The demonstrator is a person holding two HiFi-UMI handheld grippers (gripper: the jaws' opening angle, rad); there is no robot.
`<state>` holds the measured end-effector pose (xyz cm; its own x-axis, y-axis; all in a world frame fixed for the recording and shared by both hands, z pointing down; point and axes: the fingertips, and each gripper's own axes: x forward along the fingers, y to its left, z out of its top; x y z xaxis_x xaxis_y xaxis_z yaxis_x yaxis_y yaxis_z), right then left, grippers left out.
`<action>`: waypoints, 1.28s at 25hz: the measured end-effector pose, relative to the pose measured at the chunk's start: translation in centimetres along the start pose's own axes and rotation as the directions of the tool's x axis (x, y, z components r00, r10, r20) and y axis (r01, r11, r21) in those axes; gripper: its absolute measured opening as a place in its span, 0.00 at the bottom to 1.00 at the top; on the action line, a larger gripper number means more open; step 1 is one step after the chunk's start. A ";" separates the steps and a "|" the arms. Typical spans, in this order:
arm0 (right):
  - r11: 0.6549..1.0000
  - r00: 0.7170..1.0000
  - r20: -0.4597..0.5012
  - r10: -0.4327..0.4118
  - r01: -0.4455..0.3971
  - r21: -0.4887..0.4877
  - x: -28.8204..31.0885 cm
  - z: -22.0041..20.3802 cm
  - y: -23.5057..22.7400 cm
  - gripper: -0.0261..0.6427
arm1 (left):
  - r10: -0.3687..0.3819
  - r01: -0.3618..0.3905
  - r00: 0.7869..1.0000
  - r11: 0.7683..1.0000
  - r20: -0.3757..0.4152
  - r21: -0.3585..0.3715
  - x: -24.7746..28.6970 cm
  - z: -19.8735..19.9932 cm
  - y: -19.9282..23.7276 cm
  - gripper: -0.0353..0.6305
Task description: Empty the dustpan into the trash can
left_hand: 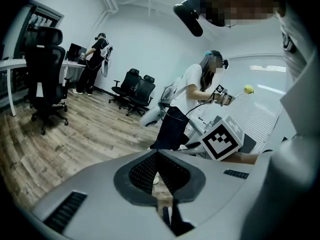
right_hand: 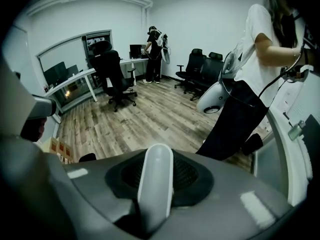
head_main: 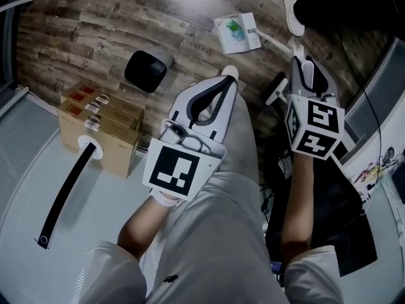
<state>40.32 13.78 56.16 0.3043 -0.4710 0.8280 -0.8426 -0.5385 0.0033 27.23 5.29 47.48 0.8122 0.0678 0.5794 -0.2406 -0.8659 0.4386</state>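
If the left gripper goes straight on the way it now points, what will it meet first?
Most likely the wooden floor, just before the dustpan; depth is unclear, so the left gripper might touch the dustpan.

No legible txt; box labels [head_main: 81,96] too small, blurry.

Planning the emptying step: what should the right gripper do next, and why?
Probably lift the dustpan and carry it leftward over the trash can. The right gripper is closed on the white handle, the dustpan lies on the floor with something green in it, and the trash can stands apart, to its left in the head view.
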 end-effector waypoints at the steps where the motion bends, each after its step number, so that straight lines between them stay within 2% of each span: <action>1: 1.000 1.000 0.000 -0.003 0.003 0.005 -0.2 -0.1 -0.1 0.22 | 0.002 -0.002 1.000 1.000 0.003 -0.002 -0.3 0.0 0.1 0.06; 8: 1.000 1.000 0.020 -0.011 0.011 0.000 -2.7 0.1 0.8 0.22 | 0.025 -0.025 0.999 1.000 0.033 -0.006 -3.0 0.0 0.2 0.06; 16: 0.999 0.999 0.045 0.010 -0.008 -0.037 -5.6 1.3 3.3 0.22 | 0.062 -0.061 0.996 0.998 0.061 -0.020 -6.6 0.1 0.4 0.06; 26: 0.998 0.994 0.103 0.041 -0.035 -0.054 -9.7 3.7 6.4 0.22 | 0.101 -0.099 0.986 0.995 0.132 -0.017 -11.2 1.4 0.7 0.06; 32: 0.996 0.989 0.138 0.059 -0.049 -0.076 -13.0 5.1 8.8 0.22 | 0.115 -0.120 0.977 0.993 0.182 0.016 -14.7 2.4 0.6 0.06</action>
<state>31.19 11.60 42.60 0.3123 -0.5938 0.7416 -0.8877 -0.4603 0.0052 16.42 2.56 37.62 0.8620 -0.1235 0.4917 -0.3277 -0.8757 0.3546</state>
